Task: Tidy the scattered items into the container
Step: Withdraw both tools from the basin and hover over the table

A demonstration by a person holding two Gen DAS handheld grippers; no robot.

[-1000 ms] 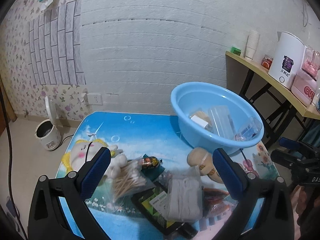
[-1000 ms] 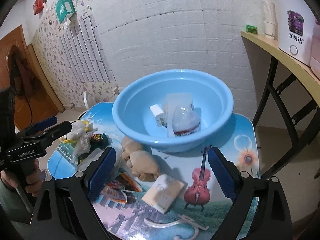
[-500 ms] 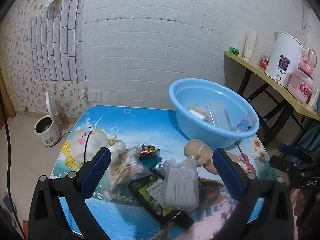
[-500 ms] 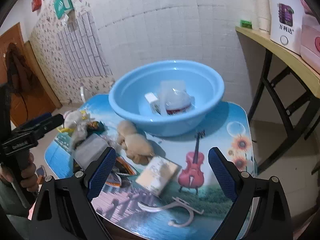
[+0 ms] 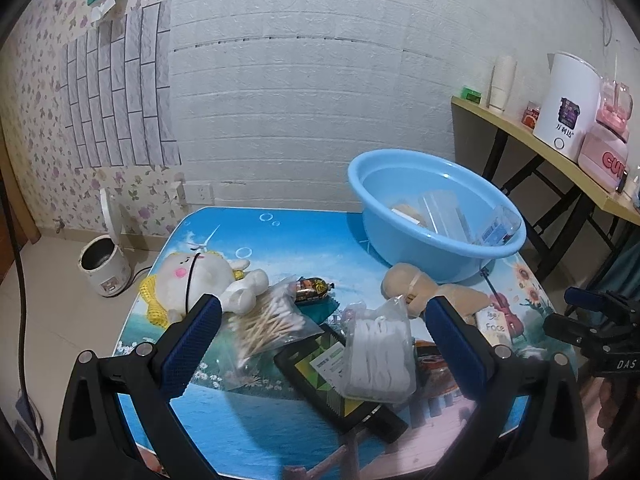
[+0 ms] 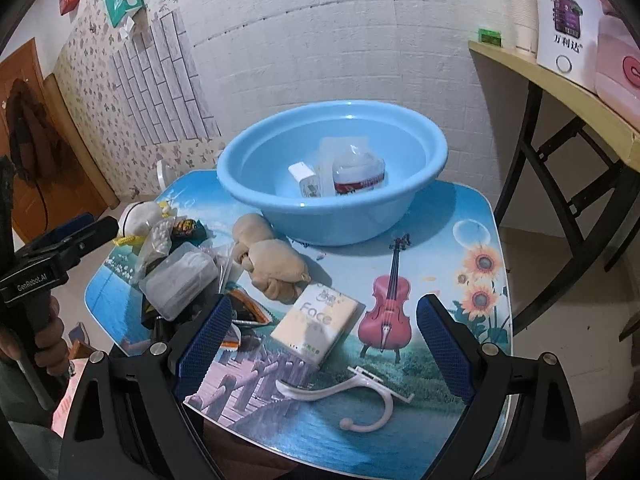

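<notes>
Printed table (image 6: 472, 216) bears basin (image 6: 420, 168), tissues (image 6: 316, 322), hook (image 6: 352, 394).

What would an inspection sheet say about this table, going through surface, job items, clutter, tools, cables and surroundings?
Surface: picture-print table, crowded on its left.
Job's things: blue basin holding a few packs; tissue pack, white hook, tan plush, cotton swabs, white plush outside it.
Clutter: nothing seen.
Grippers: left tool open, empty; right tool open, empty.
Cables: cord by rice cooker.
Surroundings: side shelf with appliances.
</notes>
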